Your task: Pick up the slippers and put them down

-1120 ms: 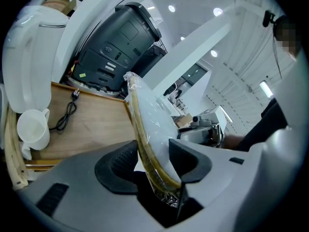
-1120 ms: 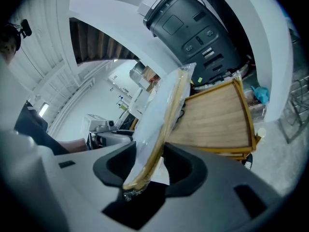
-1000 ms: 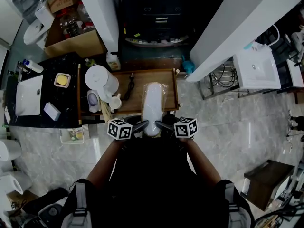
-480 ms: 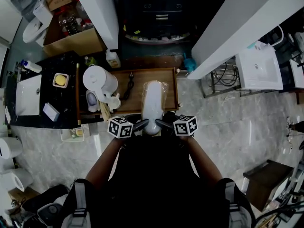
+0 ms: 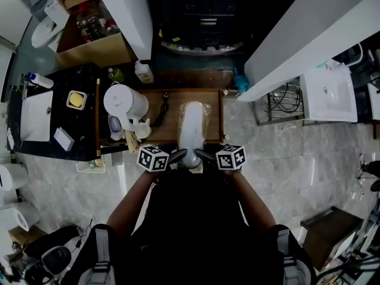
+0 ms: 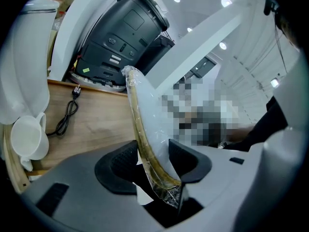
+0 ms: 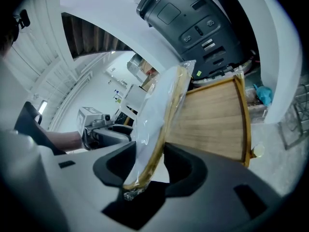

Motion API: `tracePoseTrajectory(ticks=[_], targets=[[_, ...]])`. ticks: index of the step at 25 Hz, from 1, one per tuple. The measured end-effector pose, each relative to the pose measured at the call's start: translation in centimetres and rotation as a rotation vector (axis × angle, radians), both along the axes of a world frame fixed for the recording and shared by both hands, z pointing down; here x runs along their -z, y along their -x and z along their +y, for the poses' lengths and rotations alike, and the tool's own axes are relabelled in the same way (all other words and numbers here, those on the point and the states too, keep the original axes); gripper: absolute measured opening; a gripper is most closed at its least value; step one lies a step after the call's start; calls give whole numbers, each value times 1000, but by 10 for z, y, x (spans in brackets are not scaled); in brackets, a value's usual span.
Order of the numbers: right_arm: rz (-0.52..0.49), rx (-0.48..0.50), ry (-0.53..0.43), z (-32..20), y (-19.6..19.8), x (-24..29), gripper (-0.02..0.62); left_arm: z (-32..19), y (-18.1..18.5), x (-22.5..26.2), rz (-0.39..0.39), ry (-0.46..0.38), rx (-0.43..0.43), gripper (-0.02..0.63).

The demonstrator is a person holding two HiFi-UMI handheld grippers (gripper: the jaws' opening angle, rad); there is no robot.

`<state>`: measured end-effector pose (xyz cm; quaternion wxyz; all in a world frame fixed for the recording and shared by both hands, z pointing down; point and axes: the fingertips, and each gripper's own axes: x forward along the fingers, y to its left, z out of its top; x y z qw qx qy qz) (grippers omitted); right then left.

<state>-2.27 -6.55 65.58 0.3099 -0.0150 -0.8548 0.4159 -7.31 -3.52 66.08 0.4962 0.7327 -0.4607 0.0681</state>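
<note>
The slippers (image 5: 191, 129) are a flat white pair sealed in a clear plastic bag, held out over the wooden tray table (image 5: 155, 129). Both grippers grip the bag's near end. My left gripper (image 5: 179, 155) is shut on its left side and my right gripper (image 5: 203, 155) on its right side. In the left gripper view the bagged slippers (image 6: 145, 124) run edge-up between the jaws of the left gripper (image 6: 153, 161), above the tray table (image 6: 96, 124). In the right gripper view the slippers (image 7: 159, 120) stand between the pads of the right gripper (image 7: 148, 164).
A white kettle (image 5: 125, 102), a white cup (image 6: 28, 138) and a black cord (image 5: 164, 107) sit on the tray's left part. Behind it stands a black appliance (image 5: 202, 16). White beams (image 5: 309, 34) flank it, and a black counter with a sink (image 5: 35, 116) lies left.
Both grippers and the bagged slippers have shifted slightly forward and down toward the tray. Both grips look the same as before.
</note>
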Motion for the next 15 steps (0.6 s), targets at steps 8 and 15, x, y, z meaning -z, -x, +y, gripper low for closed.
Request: tracePoseTrajectory(ticks=[8, 15], targets=[[39, 54, -15, -9, 5, -22, 184, -8, 3, -23, -2, 53, 26, 206], [64, 97, -24, -16, 10, -43, 184, -13, 7, -45, 2, 102, 44, 206]])
